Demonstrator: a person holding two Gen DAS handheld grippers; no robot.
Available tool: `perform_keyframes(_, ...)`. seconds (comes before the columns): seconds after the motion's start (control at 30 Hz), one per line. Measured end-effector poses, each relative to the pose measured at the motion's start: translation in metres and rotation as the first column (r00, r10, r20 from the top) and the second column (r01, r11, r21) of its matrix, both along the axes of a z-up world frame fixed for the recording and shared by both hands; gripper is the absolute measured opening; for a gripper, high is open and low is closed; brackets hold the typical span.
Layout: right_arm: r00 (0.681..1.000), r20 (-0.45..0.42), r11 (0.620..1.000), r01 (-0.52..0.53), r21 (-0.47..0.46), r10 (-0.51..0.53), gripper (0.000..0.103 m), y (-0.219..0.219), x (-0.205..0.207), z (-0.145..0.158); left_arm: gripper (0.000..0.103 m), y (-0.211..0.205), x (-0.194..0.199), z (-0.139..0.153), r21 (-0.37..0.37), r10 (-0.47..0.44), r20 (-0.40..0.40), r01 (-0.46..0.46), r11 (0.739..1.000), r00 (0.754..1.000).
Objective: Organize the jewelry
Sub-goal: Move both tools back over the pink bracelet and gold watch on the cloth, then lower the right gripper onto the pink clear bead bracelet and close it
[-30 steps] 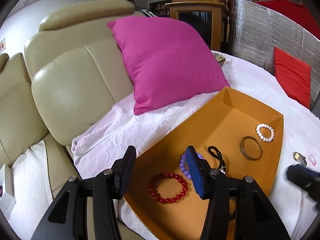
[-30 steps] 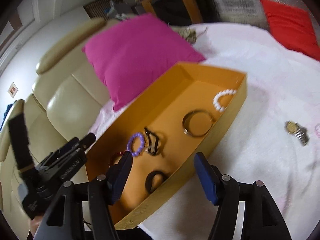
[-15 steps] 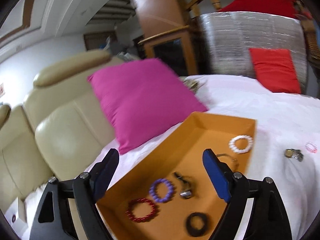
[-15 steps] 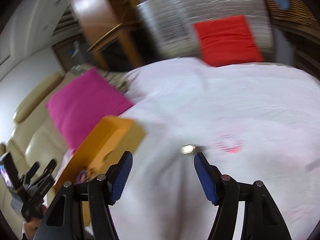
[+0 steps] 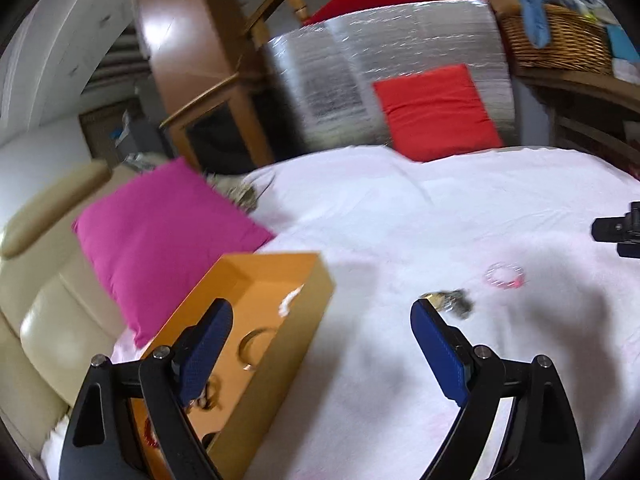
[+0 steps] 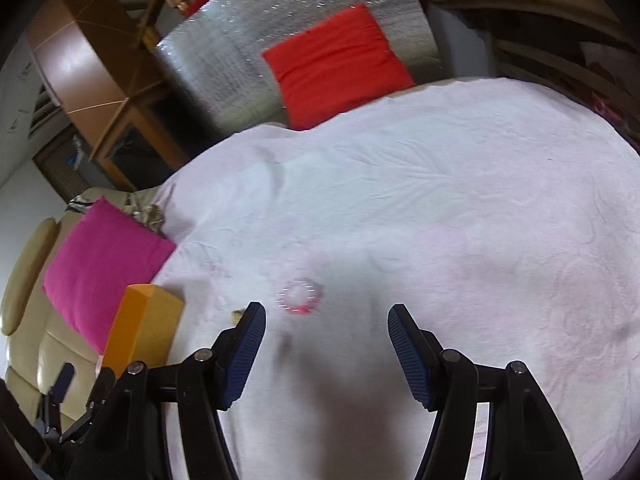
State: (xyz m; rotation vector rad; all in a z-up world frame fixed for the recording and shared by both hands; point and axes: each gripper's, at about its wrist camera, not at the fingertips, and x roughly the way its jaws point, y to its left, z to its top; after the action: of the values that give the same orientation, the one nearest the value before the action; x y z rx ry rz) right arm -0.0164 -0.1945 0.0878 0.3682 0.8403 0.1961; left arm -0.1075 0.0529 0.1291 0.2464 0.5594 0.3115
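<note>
An orange tray (image 5: 312,292) lies on the white cloth and holds a white bead bracelet (image 5: 289,301), a metal bangle (image 5: 249,345) and other pieces partly hidden behind my left finger. A watch (image 5: 450,300) and a pink bracelet (image 5: 505,275) lie on the cloth right of the tray. My left gripper (image 5: 320,330) is open and empty above the tray's right wall. My right gripper (image 6: 326,330) is open and empty, just short of the pink bracelet (image 6: 300,297). The tray's corner (image 6: 140,320) shows at the left of the right wrist view.
A magenta cushion (image 5: 160,236) leans on the beige sofa (image 5: 52,320) behind the tray. A red cushion (image 5: 436,112) stands against a silver panel at the back. The white cloth (image 6: 440,200) spreads wide to the right. The right gripper's body (image 5: 620,232) shows at the right edge.
Both grippers have swung right, away from the tray's inside. The right one now faces the pink bracelet; the left one looks over the tray's right wall toward the watch. Both stay open.
</note>
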Motion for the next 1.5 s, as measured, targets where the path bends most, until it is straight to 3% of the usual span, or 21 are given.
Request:
perform_keyframes(0.37, 1.000, -0.025, 1.000, 0.009, -0.012, -0.009, 0.067, -0.021, 0.015, -0.016, 0.091, -0.031, 0.031, -0.015, -0.048, -0.041, -0.056, 0.038, 0.998, 0.998)
perform_keyframes(0.93, 0.998, -0.054, 0.999, -0.038, 0.011, 0.039, 0.067, 0.006, 0.037, -0.035, 0.091, -0.018, 0.050, -0.032, -0.101, -0.054, -0.129, 0.041, 0.994, 0.990)
perform_keyframes(1.03, 0.996, -0.058, 0.998, -0.065, 0.019, 0.066, 0.066, 0.013, 0.046, -0.038, 0.091, -0.007, 0.055, -0.049, -0.149, -0.071, -0.213, 0.040, 0.988, 0.974)
perform_keyframes(1.17, 0.991, -0.085, 0.995, -0.097, 0.034, 0.100, 0.055, 0.023, 0.058, -0.046, 0.091, 0.016, 0.063, -0.066, -0.212, -0.069, -0.299, 0.004, 0.977, 0.952)
perform_keyframes(1.33, 0.985, -0.117, 0.990, -0.120, 0.073, 0.128, 0.052, 0.040, 0.073, -0.058, 0.091, 0.028, 0.063, -0.075, -0.287, -0.133, -0.343, 0.031, 0.957, 0.930)
perform_keyframes(1.5, 0.980, -0.160, 0.992, -0.122, 0.013, 0.123, 0.048, 0.062, 0.091, -0.073, 0.091, 0.025, 0.062, -0.073, -0.322, -0.217, -0.351, 0.101, 0.941, 0.911)
